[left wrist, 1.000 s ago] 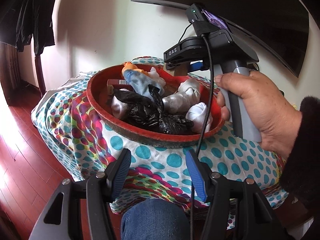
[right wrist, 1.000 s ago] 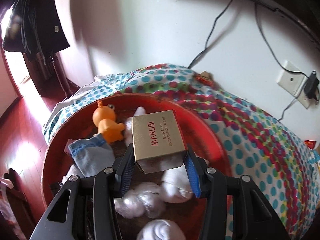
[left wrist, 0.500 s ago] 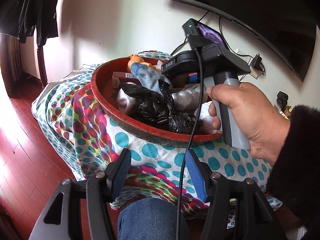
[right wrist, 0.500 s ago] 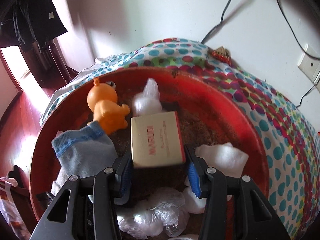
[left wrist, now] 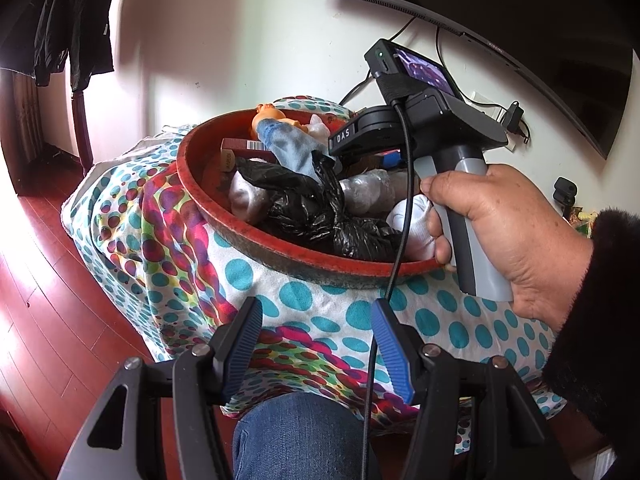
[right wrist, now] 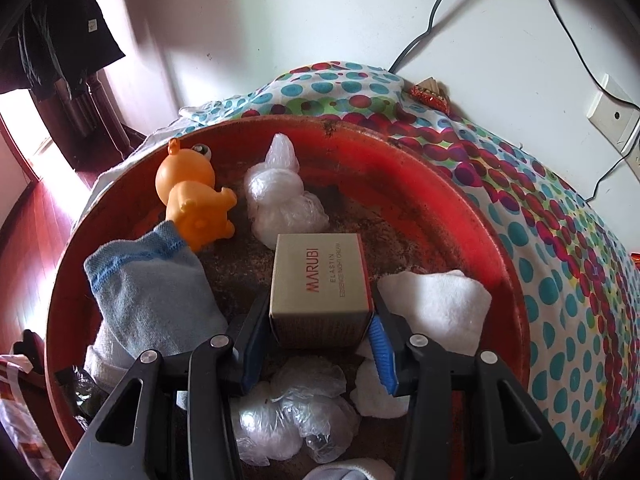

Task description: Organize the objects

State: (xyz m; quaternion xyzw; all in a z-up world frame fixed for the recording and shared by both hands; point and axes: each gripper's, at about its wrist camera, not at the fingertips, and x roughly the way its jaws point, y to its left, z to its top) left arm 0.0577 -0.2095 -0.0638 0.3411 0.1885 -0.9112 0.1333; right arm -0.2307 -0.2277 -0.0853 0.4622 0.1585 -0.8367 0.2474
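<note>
A round red basin (right wrist: 460, 184) (left wrist: 192, 184) sits on a dotted cloth. My right gripper (right wrist: 320, 316) is inside it, its jaws on both sides of a gold MARUBI box (right wrist: 320, 276) that rests low on the basin floor. Around the box lie an orange toy duck (right wrist: 192, 196), a blue sock (right wrist: 152, 296), a white sock (right wrist: 436, 304) and clear plastic bundles (right wrist: 280, 200). My left gripper (left wrist: 316, 340) is open and empty, in front of the basin above the cloth. In the left wrist view a black plastic bag (left wrist: 312, 204) lies in the basin.
The dotted cloth (left wrist: 320, 300) covers a small table against a white wall. A dark monitor (left wrist: 520, 12) hangs above. Cables and a wall socket (right wrist: 612, 116) are at the right. A red wooden floor (left wrist: 40, 300) lies at the left. A denim knee (left wrist: 300, 436) is under my left gripper.
My right gripper has carried the gold box down and forward into the basin, from above the items to the basin floor. The left gripper has stayed open and drifted slightly.
</note>
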